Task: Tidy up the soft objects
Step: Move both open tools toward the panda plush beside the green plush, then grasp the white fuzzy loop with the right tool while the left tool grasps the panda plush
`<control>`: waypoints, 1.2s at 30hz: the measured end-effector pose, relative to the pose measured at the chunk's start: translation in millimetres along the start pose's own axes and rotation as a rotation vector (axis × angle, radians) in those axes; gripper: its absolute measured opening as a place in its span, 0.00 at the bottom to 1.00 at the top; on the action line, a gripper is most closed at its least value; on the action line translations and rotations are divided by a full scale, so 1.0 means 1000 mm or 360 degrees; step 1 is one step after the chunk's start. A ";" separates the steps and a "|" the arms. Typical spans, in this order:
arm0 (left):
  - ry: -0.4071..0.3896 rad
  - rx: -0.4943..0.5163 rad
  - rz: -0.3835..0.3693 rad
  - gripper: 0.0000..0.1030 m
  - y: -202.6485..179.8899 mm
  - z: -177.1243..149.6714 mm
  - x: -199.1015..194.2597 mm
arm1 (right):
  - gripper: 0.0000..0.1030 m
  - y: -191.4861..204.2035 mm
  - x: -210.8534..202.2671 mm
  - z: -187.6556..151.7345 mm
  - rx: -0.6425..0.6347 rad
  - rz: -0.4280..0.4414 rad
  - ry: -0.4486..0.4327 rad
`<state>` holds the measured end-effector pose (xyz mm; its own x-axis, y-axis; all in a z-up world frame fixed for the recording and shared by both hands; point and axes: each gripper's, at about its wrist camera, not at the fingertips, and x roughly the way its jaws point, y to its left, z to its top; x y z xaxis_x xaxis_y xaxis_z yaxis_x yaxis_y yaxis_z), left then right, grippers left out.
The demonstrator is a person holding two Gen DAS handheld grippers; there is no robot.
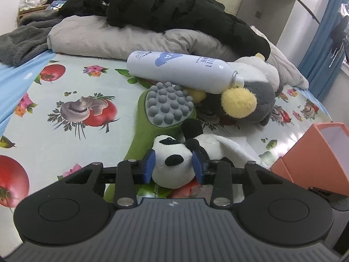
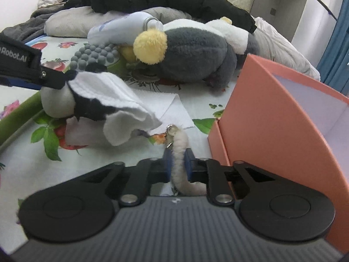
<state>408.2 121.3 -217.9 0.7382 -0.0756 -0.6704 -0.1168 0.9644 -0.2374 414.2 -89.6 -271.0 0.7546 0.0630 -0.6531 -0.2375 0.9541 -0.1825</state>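
Bed surface with printed vegetable sheet: both grippers loaded, sorting at an early stage.

Left gripper (image 1: 173, 167) pinches the head of the panda plush (image 1: 172, 160) between its blue pads; in the right wrist view the plush appears raised off the sheet, its white cloth draped beside it. Right gripper (image 2: 177, 167) pinches a white fuzzy strap (image 2: 180, 152) with a metal clasp. Orange box (image 2: 272, 118) stands at 3 o'clock of the right gripper; the visible part of its interior shows nothing, so by judgement no item is stowed yet. Remaining on the bed sheet (image 1: 76, 76): grey-and-white plush with yellow pompom (image 1: 250, 93) at 1 o'clock in the left wrist view, a white bottle (image 1: 181, 69) lying across it, and a green massager (image 1: 157, 118) at 12 o'clock. Both held items still need placing.
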 end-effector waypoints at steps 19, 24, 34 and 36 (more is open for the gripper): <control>-0.0006 0.0234 -0.0029 0.59 -0.011 -0.005 -0.041 | 0.11 -0.001 -0.063 -0.017 0.0012 0.0134 -0.0040; 0.0052 0.0493 0.0005 0.61 -0.019 -0.006 -0.023 | 0.11 0.000 -0.071 -0.025 0.0013 0.0192 -0.0027; 0.0143 0.0905 0.0171 0.56 -0.041 -0.030 -0.001 | 0.11 0.001 -0.079 -0.035 0.0003 0.0241 -0.0019; 0.0123 0.0892 0.0197 0.55 -0.041 -0.032 -0.009 | 0.11 0.000 -0.083 -0.036 0.0001 0.0242 -0.0022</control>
<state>385.1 74.0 -224.6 0.6885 0.0483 -0.7237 0.1859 0.9527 0.2405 329.1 -105.8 -243.1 0.7183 0.2111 -0.6629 -0.3494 0.9334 -0.0813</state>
